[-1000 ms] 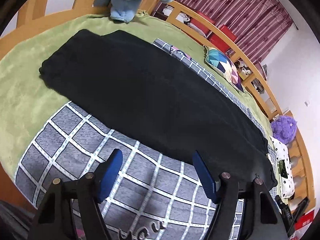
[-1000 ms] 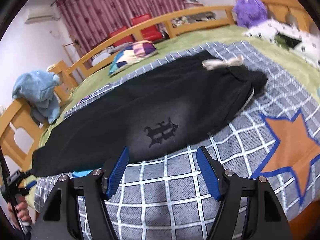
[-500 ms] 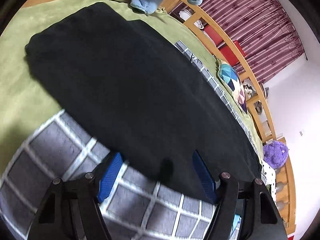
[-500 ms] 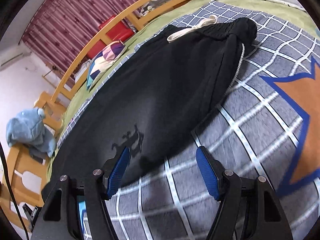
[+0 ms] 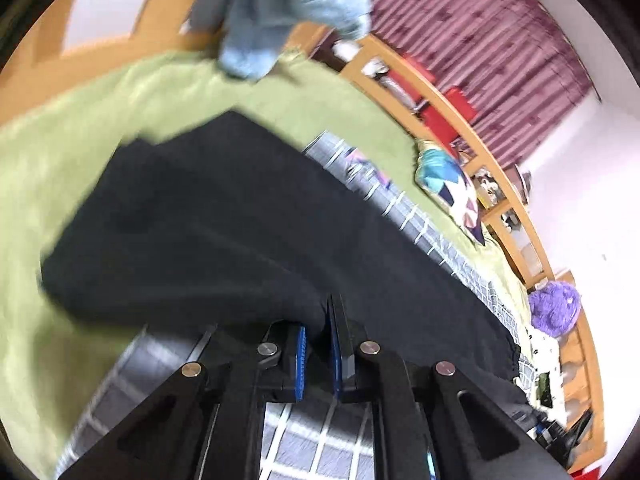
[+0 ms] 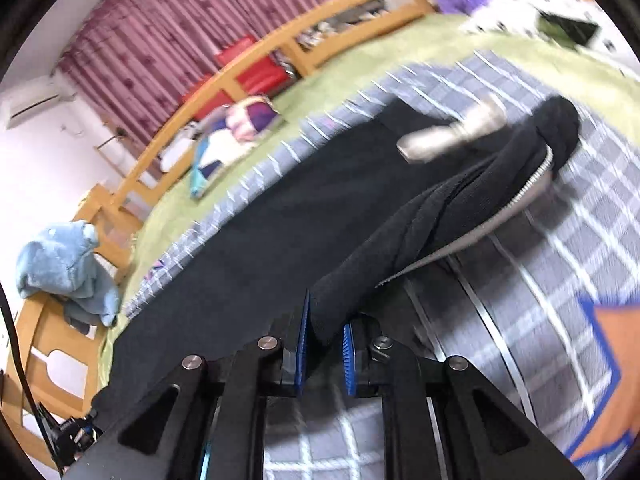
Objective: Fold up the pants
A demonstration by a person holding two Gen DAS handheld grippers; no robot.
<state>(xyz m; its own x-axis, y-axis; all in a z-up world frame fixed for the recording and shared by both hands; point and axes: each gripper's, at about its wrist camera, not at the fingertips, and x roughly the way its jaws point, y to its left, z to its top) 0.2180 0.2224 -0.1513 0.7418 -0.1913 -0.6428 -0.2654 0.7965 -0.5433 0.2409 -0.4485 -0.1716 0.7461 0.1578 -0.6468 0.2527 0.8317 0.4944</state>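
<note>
Black pants [image 5: 240, 220] lie stretched along the bed, their legs toward the left end on the green sheet. My left gripper [image 5: 316, 316] is shut on the near edge of the leg part, and the cloth bunches up between its blue pads [image 5: 300, 360]. In the right wrist view the pants [image 6: 300, 208] show a white drawstring [image 6: 452, 136] at the waist. My right gripper [image 6: 326, 312] has its jaws closing on a lifted fold of the near edge by the waist, with the cloth pinched between the pads. Both views are blurred.
A grey checked blanket [image 5: 320, 440] with an orange star [image 6: 612, 360] covers the near side over a green sheet [image 5: 60, 160]. A wooden bed rail [image 5: 480, 152] runs behind. A patterned pillow [image 5: 452, 188], a blue plush [image 6: 60, 264] and a purple plush [image 5: 554, 308] sit around the edges.
Both grippers moved forward over the blanket to the pants' near edge and went from wide open to pinching the black cloth. The edge now rises off the bed at both grips.
</note>
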